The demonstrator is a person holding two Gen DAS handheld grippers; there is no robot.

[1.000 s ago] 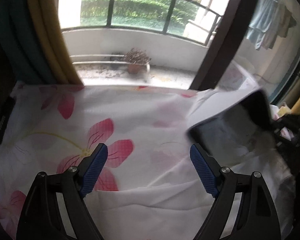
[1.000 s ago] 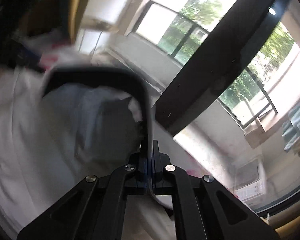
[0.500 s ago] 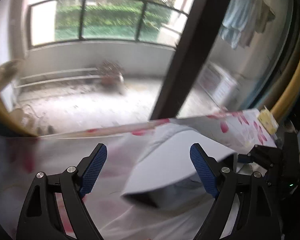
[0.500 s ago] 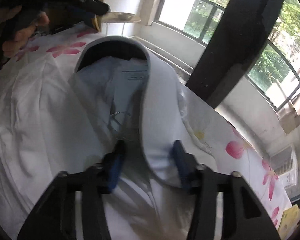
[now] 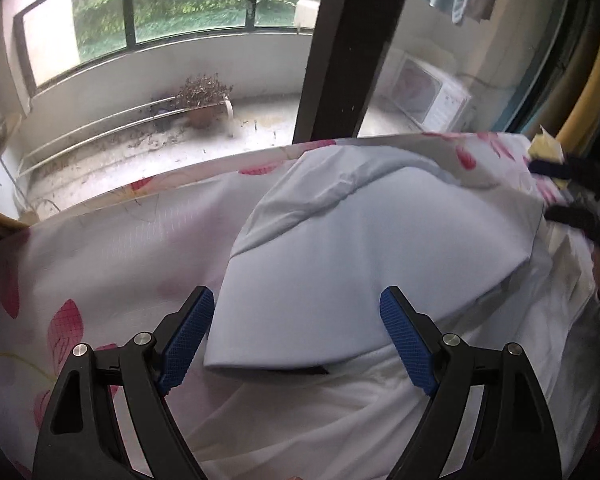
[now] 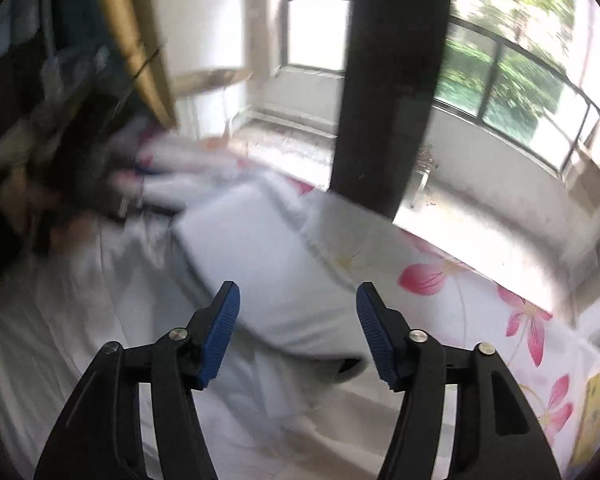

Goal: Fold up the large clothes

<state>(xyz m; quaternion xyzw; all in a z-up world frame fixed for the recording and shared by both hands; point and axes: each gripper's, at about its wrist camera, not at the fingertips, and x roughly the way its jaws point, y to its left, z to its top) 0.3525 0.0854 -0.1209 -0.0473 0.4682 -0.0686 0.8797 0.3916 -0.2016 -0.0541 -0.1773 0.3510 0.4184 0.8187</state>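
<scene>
Cloth lies folded over itself on the bed: the pale blue garment (image 5: 364, 264) rests as a doubled panel on the white flower-printed sheet (image 5: 100, 264), its near folded edge just ahead of the left gripper (image 5: 296, 336). That gripper's blue pads stand wide apart, clasping nothing, with the garment's edge seen between them but not pressed. In the right wrist view the right gripper (image 6: 298, 332) is letting go: its jaws are opening, and the garment (image 6: 268, 272) lies beyond the pads, free of them.

Risk, by judgement, sits in the fold itself. The upper layer looks slightly puffed rather than flat, with a crease running across the far end, so it could slide or spring open if either hand brushes it while pulling away. The sheet beneath is rumpled near the front, and a next grasp aimed at the garment's edge could pinch sheet along with it, dragging both. Blur in the right view hides how square the far corner lies.
</scene>
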